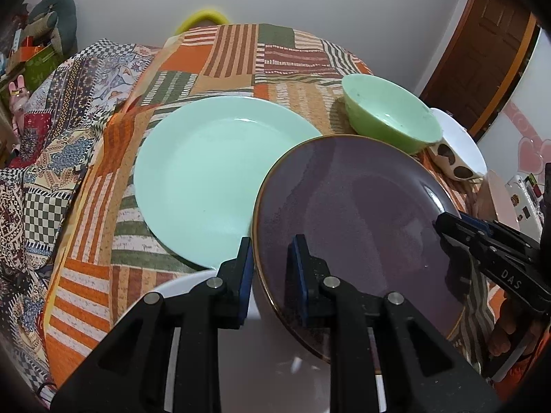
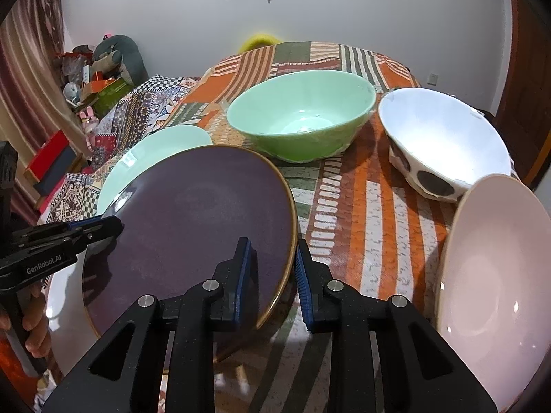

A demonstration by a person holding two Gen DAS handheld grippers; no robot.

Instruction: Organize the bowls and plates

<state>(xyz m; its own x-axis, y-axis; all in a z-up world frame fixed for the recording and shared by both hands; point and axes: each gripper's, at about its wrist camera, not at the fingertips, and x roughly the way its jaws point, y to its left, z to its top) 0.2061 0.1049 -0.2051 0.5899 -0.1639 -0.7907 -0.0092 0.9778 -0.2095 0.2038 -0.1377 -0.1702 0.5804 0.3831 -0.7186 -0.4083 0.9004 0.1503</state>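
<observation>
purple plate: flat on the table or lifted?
Lifted and tilted. Both tongs grip the purple plate by opposite rims; it overlaps the mint plate.

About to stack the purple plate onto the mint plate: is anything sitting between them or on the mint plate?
Nothing visible does. The purple plate, gripped at opposite rims by the left hand-held gripper and right hand-held gripper, overlaps the bare mint plate. The green bowl stands off to the side.

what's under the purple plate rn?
The purple plate is lifted and tilted, gripped at opposite rims by the left gripper and right gripper. Under its near edge is a white plate; under its far edge, part of the mint plate. The rest is covered.
</observation>
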